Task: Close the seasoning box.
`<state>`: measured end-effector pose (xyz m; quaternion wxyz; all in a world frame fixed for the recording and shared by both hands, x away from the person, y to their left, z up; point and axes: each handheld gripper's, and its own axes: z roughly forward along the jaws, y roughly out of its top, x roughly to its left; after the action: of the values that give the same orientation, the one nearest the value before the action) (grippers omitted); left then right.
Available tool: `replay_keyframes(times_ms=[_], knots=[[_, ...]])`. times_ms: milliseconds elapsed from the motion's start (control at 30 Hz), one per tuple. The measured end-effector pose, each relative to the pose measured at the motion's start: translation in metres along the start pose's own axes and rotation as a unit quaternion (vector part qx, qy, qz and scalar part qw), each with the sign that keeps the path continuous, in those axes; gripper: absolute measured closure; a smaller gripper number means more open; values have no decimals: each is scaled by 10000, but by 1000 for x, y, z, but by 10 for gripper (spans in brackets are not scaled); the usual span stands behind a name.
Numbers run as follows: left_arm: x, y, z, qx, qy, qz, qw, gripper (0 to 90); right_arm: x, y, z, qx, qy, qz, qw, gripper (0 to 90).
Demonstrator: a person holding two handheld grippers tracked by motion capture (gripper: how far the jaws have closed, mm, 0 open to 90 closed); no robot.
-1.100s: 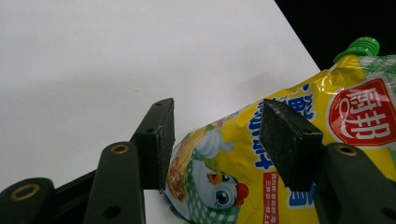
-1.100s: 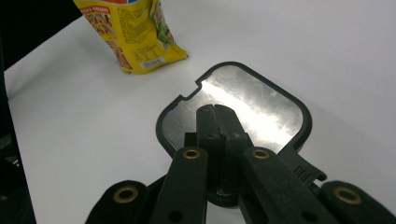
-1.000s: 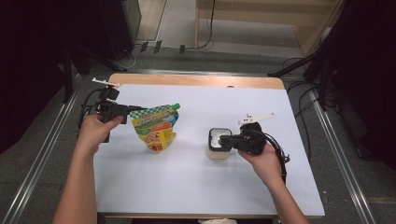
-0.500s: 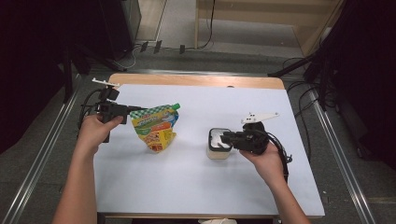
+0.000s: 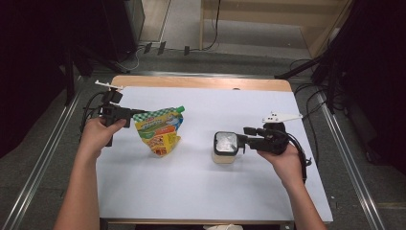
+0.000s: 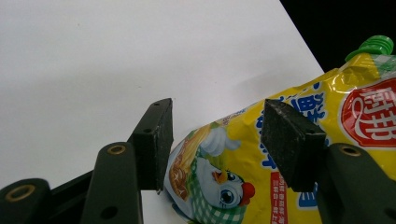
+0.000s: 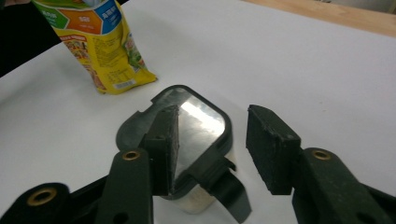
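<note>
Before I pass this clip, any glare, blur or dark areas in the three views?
High view: soft focus, surroundings very dark beyond the table. Right gripper view: bright glare on the container lid, jaws sharp. Left gripper view: pouch sharp, table evenly lit.

White table (image 5: 191,191): yellow pouch (image 5: 160,132) left, lidded jar (image 5: 225,146) right.

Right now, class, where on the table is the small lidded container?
In the high view, the small lidded container stands right of centre on the white table, just ahead of the right gripper, apart from the yellow pouch.
</note>
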<state>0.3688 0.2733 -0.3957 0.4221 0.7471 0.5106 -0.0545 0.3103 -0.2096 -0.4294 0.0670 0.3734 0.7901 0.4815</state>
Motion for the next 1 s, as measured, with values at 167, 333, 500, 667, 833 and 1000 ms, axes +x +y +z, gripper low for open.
replay_keyframes(times_ms=[167,333,500,667,833,1000], knots=[[0,0,1,10,6,2,10000,443,-12,-3,-9,-109,-153,17,9998,500],[1,-1,2,30,-1,-22,10000,434,-24,-6,-20,-312,-353,13,9989,459],[1,-1,4,50,11,-27,10000,434,-37,-10,-31,-436,-558,120,9974,440],[2,-1,4,43,10,-47,10000,434,-48,-16,-38,-478,-746,197,9959,432],[3,-2,4,26,19,-41,10000,435,-58,-22,-42,-482,-857,289,9947,415],[4,-2,5,32,31,-29,10000,435,-66,-29,-42,-492,-1010,304,9932,380]])
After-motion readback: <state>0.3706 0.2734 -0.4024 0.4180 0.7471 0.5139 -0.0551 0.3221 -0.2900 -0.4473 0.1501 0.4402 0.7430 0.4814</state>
